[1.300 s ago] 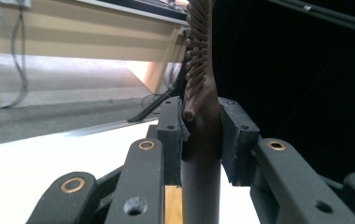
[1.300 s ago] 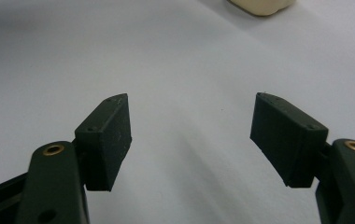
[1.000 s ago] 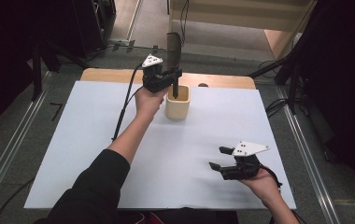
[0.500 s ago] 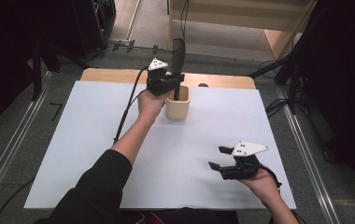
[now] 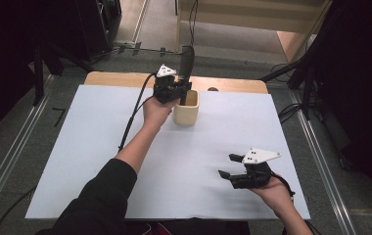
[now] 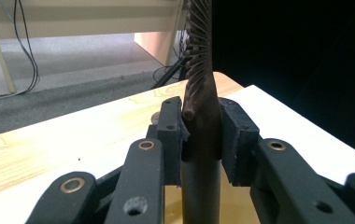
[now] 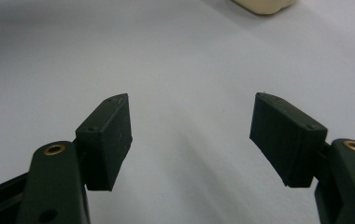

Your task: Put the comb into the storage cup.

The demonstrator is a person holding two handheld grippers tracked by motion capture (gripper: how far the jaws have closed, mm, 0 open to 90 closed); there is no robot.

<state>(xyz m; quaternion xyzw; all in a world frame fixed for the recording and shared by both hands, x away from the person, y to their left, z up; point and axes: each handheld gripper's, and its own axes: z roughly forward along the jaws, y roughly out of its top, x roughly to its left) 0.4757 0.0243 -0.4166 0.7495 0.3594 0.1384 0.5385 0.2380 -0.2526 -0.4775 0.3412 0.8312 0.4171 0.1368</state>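
Cream cup (image 5: 186, 113) w/ dark hairbrush (image 5: 186, 66) standing in it; left gripper (image 5: 176, 88) clamped on brush handle; right gripper (image 5: 230, 166) wide open, empty, on white sheet (image 5: 76, 147).

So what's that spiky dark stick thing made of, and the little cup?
The stick is a hairbrush: dark, smooth, slightly glossy handle with rows of thin bristles, so probably plastic. The cup is cream, thick-walled and matte; it could be ceramic or plastic.

Left hand-held gripper (image 5: 178, 89) clamped, arm outstretched; right hand-held gripper (image 5: 234, 171) spread wide.
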